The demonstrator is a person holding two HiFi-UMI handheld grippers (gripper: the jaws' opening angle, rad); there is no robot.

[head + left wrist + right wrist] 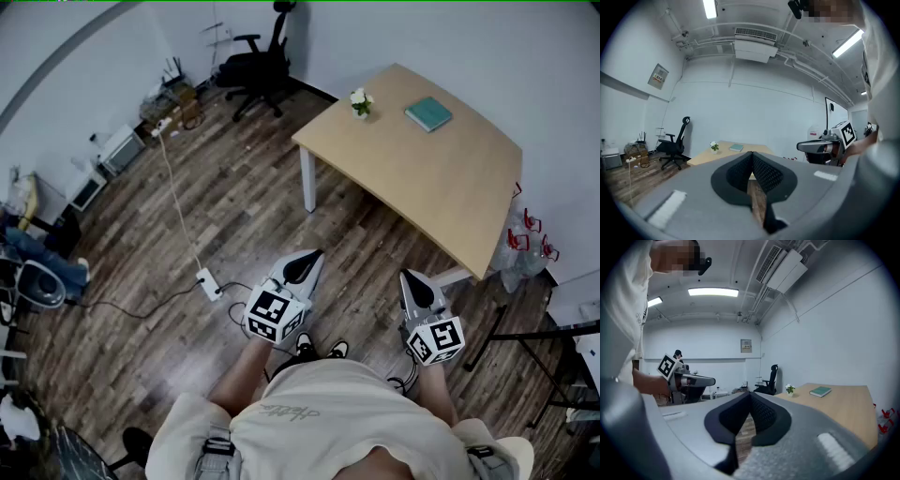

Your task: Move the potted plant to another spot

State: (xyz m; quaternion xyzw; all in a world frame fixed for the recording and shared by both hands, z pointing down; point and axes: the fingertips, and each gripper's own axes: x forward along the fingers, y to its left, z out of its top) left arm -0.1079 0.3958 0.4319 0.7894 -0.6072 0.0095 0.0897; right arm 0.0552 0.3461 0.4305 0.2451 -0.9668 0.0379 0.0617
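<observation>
A small potted plant (361, 102) with white flowers stands near the far left corner of a light wooden table (441, 178); it also shows as the potted plant (714, 147) and potted plant (790, 389) in both gripper views. My left gripper (317, 253) and right gripper (404, 275) hang close to my body over the floor, well short of the table. Both point roughly level, with jaws shut tip to tip and nothing between them. From its own camera the left gripper (752, 153) faces the table; the right gripper (750, 393) faces the room's far wall.
A teal book (427, 113) lies on the table right of the plant. A black office chair (255, 66) stands beyond the table's left corner. A white cable and power strip (208, 282) cross the wooden floor. Boxes and equipment line the left wall; red items (530, 234) sit right.
</observation>
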